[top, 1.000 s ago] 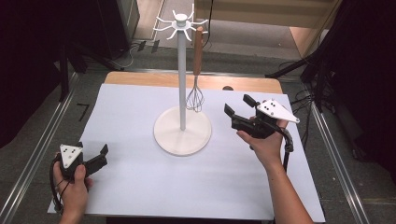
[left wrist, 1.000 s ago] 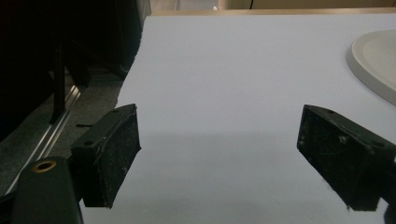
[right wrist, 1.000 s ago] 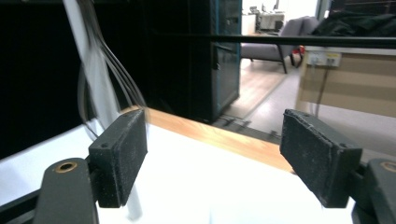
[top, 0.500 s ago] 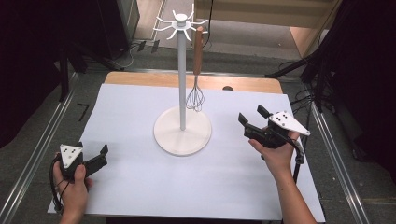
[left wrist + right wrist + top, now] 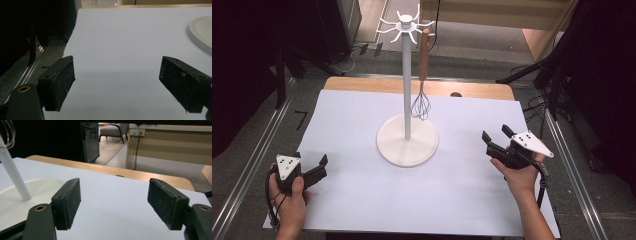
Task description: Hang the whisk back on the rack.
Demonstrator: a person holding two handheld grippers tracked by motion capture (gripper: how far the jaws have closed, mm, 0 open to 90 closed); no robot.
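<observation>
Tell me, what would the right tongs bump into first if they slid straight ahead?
Probably nothing on the table: the right tongs point past the stand's base, over the white sheet towards the wooden edge. Depth is uncertain.

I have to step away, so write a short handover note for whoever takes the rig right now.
Left gripper: open, empty, low at the near left of the white sheet.
Right gripper: open, empty, right of the stand.
Whisk: hangs by its wooden handle from a hook at the stand's top, wires just above the base.
Done: whisk appears hung, nothing held.
Left: apparently nothing on the table to hang; check it hangs steady.
</observation>
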